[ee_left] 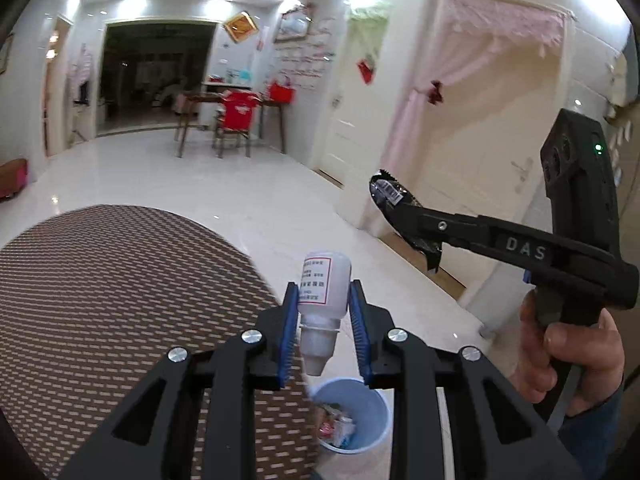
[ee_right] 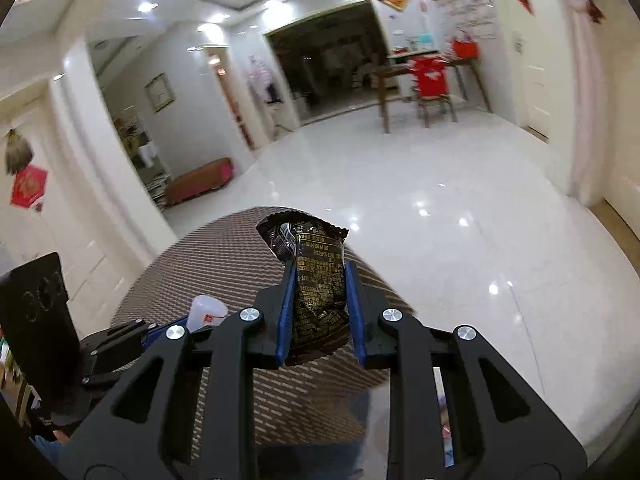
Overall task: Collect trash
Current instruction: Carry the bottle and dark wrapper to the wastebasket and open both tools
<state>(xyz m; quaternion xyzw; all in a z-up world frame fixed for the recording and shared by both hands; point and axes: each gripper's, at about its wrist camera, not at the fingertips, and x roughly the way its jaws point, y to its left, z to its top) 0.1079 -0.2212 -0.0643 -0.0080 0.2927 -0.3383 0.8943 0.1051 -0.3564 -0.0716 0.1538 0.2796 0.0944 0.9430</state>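
Observation:
My left gripper (ee_left: pixel 323 296) is shut on a small white plastic bottle (ee_left: pixel 325 292) with a red-framed label, cap end pointing down, above a light blue trash bin (ee_left: pixel 376 420) that holds several wrappers. My right gripper (ee_right: pixel 318 280) is shut on a black snack wrapper (ee_right: pixel 316 280) with gold print, held above the table edge. The right gripper also shows in the left wrist view (ee_left: pixel 404 216), to the right of and higher than the bottle, with the wrapper (ee_left: pixel 394 196) in it. The bottle's top shows in the right wrist view (ee_right: pixel 206 312).
A round table with a brown woven mat (ee_left: pixel 120 292) lies to the left of the bin. White glossy floor (ee_left: pixel 240 184) stretches beyond. A wooden table and red-covered chair (ee_left: pixel 236 120) stand far back. A pink curtain and doors (ee_left: pixel 460 120) are on the right.

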